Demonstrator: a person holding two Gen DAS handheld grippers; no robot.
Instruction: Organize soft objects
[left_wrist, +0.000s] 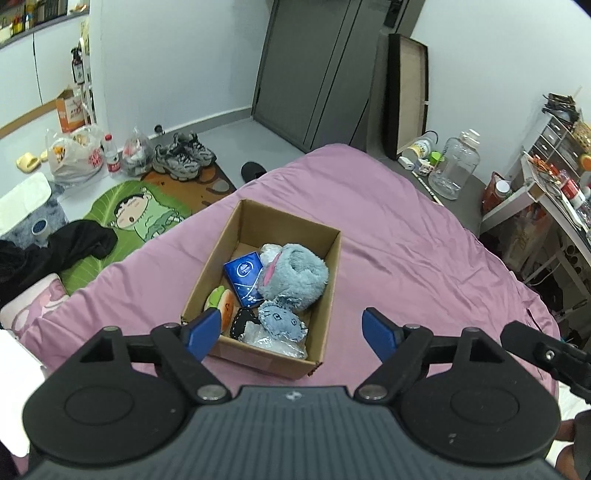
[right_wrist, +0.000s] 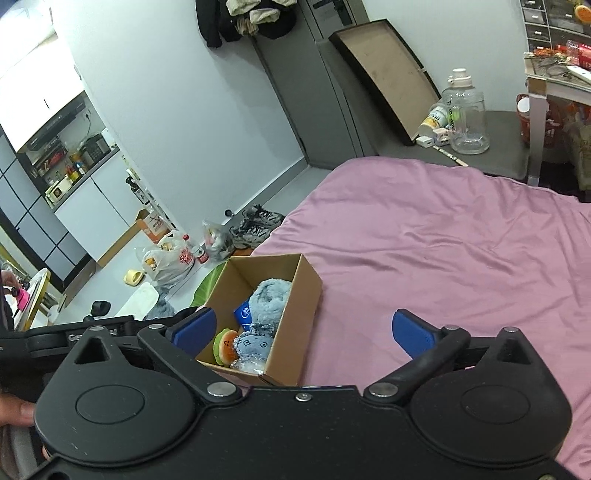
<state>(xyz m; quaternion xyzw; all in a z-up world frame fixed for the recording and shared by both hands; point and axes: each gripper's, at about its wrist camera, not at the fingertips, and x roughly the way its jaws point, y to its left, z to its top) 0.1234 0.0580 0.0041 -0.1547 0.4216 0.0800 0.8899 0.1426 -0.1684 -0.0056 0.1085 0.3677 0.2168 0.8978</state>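
An open cardboard box (left_wrist: 328, 280) sits on the purple bed sheet (left_wrist: 424, 266). Inside lie a fluffy blue plush (left_wrist: 299, 277), a blue tissue pack (left_wrist: 245, 278), a burger plush (left_wrist: 226, 309), a small blue plush (left_wrist: 282, 321), a black stitched item (left_wrist: 243, 321) and a clear plastic bag (left_wrist: 273, 339). My left gripper (left_wrist: 290, 334) is open and empty above the box's near end. My right gripper (right_wrist: 303, 334) is open and empty above the box (right_wrist: 299, 325), where the fluffy plush (right_wrist: 267, 301) and burger plush (right_wrist: 227, 345) show.
On the floor left of the bed lie a green cartoon mat (left_wrist: 136, 221), sneakers (left_wrist: 183, 155), plastic bags (left_wrist: 75, 155) and black clothing (left_wrist: 55, 251). A clear water jug (left_wrist: 456, 166) and a cluttered white desk (left_wrist: 546, 195) stand at the right.
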